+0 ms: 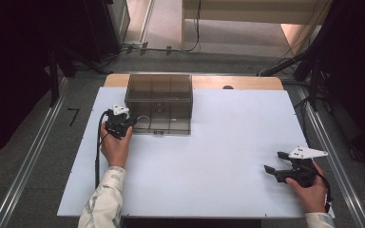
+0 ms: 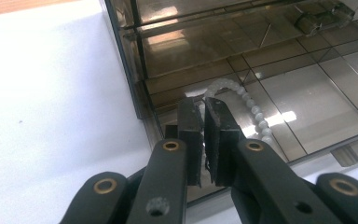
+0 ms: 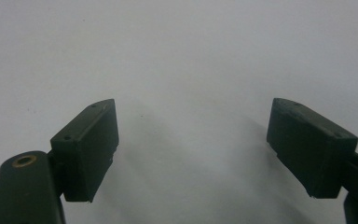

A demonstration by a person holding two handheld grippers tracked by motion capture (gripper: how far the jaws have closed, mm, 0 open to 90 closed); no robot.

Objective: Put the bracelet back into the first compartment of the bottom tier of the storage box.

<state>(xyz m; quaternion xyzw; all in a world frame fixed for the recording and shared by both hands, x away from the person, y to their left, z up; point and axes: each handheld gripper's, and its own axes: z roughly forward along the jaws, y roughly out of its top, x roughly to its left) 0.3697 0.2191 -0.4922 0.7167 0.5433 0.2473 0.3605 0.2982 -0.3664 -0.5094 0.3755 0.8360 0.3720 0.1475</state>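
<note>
Smoky box [image 1: 159, 102] half-hides the bead string [image 2: 251, 105] pinched by left gripper [image 2: 204, 109] at 10 o'clock; right gripper [image 1: 272, 162] rests spread wide, empty.

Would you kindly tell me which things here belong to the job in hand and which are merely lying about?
In the job:
- left tongs, shut on the bead string
- smoky clear organiser box

Lying about:
- right tongs, open over the white table
</note>
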